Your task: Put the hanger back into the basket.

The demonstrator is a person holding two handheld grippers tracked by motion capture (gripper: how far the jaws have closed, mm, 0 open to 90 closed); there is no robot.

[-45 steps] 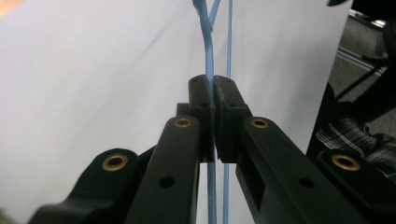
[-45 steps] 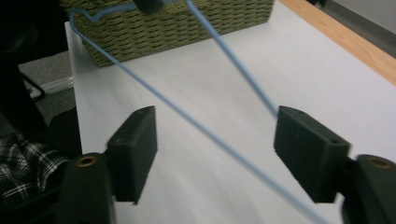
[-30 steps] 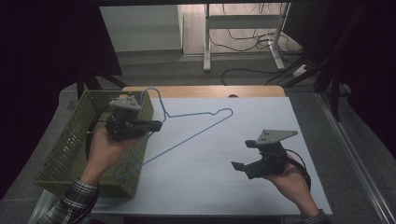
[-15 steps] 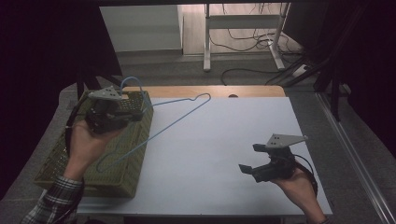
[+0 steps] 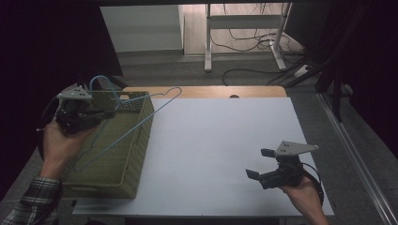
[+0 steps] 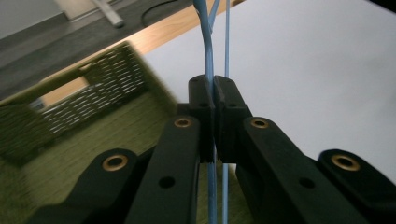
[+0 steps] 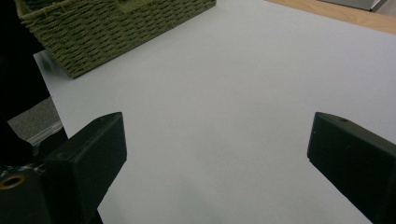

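Observation:
A light blue wire hanger hangs tilted over a green wicker basket at the table's left side. My left gripper is shut on the hanger, above the basket's far end. In the left gripper view the jaws pinch the blue wire between the pads, gripper, with the basket below. My right gripper is held low near the table's front right. Its jaws have just been opening and stand wide with nothing between them, gripper.
The white table top stretches between the basket and my right hand. A wooden strip runs along the far edge. Beyond it stand a desk frame and floor cables. The basket lies far off in the right gripper view.
My left hand has carried the hanger leftward, from over the table to over the basket. The right hand has shifted slightly toward the front right and its jaws stand wider.

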